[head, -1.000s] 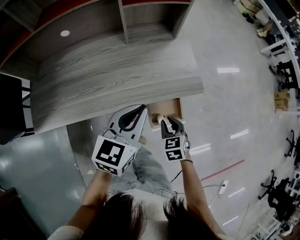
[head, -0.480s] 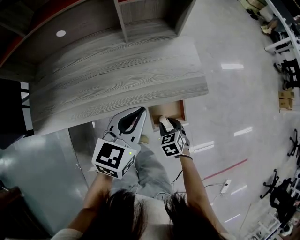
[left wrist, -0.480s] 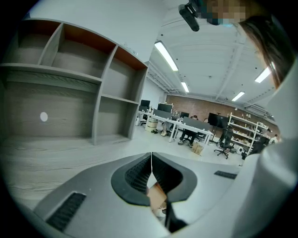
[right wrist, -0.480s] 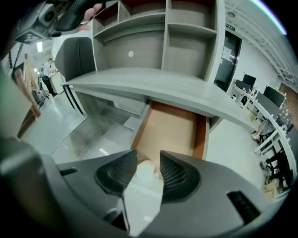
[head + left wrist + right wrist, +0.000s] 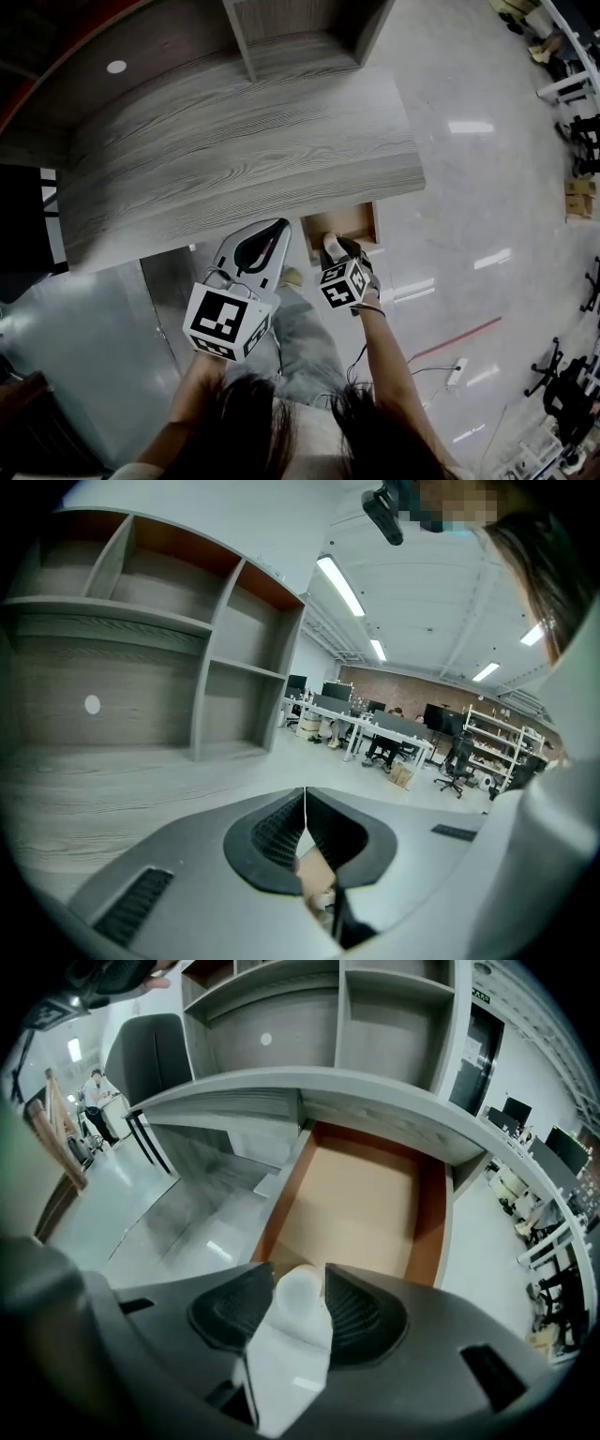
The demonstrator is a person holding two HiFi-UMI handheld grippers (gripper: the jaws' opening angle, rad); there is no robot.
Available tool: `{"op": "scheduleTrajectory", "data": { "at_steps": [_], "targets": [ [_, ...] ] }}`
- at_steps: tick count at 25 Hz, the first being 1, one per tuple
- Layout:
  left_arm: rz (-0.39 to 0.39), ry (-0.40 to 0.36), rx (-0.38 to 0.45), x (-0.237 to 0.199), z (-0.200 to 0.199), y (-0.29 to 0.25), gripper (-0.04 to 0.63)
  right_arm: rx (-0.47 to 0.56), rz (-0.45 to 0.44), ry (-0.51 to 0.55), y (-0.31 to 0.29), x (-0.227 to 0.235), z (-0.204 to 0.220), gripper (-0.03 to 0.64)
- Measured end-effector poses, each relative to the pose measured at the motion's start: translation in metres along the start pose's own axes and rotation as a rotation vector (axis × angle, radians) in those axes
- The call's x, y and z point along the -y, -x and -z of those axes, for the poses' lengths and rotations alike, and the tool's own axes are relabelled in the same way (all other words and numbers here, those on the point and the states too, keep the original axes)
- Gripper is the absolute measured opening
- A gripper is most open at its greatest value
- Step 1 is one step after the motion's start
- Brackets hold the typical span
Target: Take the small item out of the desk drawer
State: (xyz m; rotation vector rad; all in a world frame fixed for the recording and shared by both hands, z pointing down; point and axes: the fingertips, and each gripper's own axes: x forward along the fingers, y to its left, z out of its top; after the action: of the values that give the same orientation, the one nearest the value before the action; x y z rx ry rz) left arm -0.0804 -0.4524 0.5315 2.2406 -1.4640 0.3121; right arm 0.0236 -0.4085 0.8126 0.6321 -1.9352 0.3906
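Right tool (image 5: 336,247), jaws just spread wide, straddles the small item (image 5: 292,1349) at the drawer's (image 5: 356,1194) front edge, ready to grip. Left tool (image 5: 305,799) is closed and empty.

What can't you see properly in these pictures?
- White rounded small item, right gripper view: its sides hide behind the pads of the right tongs, which have just been opening with the item between them.
- Same item, head view: too small to tell what it is, and those tongs cover most of it.
- Brown wooden drawer, head view: its back part is hidden under the grey wooden desk top.
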Motion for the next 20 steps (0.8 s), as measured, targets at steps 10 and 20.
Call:
{"op": "scheduleTrajectory", "data": {
  "at_steps": [10, 20],
  "targets": [
    [-0.019, 0.009, -0.031, -0.007, 0.013, 0.000, 0.017, -0.080, 0.032, -0.013, -0.022, -0.002, 0.014, 0.176],
    [-0.033, 0.014, -0.032, -0.013, 0.015, 0.004, 0.017, -0.110, 0.093, -0.024, -0.029, 0.004, 0.017, 0.172]
  ]
}}
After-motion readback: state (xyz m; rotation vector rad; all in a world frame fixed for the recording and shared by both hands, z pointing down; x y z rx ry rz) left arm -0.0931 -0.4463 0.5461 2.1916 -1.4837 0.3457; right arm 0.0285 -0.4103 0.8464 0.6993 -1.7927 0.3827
